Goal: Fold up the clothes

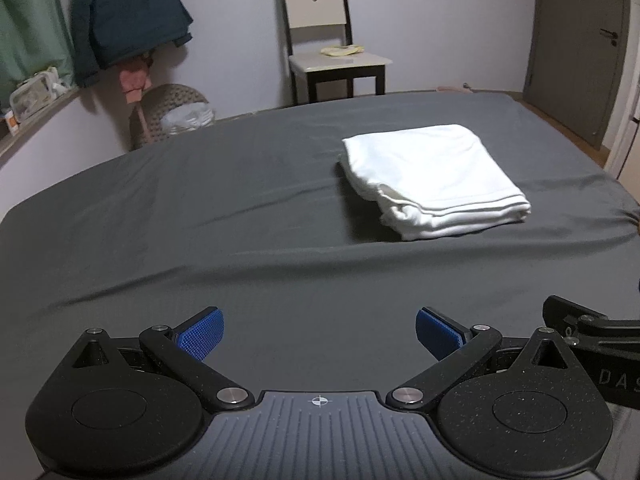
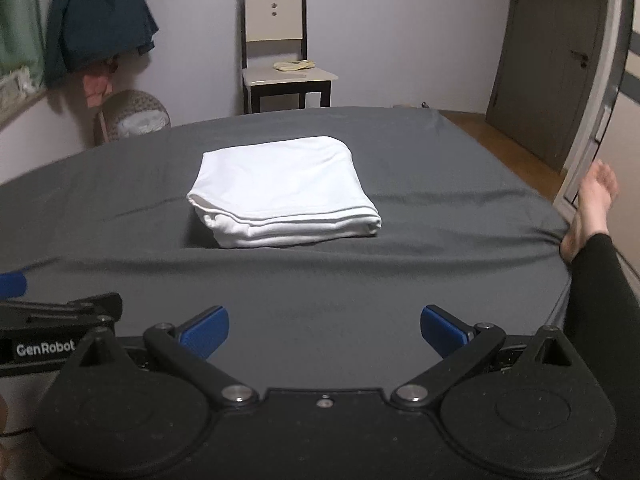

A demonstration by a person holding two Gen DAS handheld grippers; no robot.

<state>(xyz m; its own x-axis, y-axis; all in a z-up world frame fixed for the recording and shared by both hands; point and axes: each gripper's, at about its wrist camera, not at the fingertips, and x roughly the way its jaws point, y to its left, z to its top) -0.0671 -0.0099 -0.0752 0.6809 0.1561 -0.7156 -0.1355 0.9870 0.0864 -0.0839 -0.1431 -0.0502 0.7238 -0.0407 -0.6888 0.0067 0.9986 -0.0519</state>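
A white garment [image 2: 282, 192], folded into a thick rectangular stack, lies flat on the dark grey bed sheet [image 2: 360, 288], in the middle of the bed's width and toward its far half. Its layered edges face us and its smooth folded side faces the far wall; in our right view its long axis runs roughly left to right, and in our left view it sits to the right and looks turned at an angle. Bare sheet surrounds it on every side, with a wide stretch between it and us. We hold the left gripper [image 1: 320, 334] low over the near sheet, jaws spread wide and empty; our right gripper [image 2: 324, 332] hovers likewise, released and holding nothing. The two tools sit side by side: "GenRobot" reads on the left one's body in our right view, and "DAS" on the right one's in our left view. A person's bare foot [image 2: 588, 208] rests on the bed's right edge. Beyond the far edge stand a chair [image 2: 280, 52], a round basket [image 2: 134, 114], a hanging dark jacket [image 2: 96, 20] and a grey door [image 2: 560, 60].
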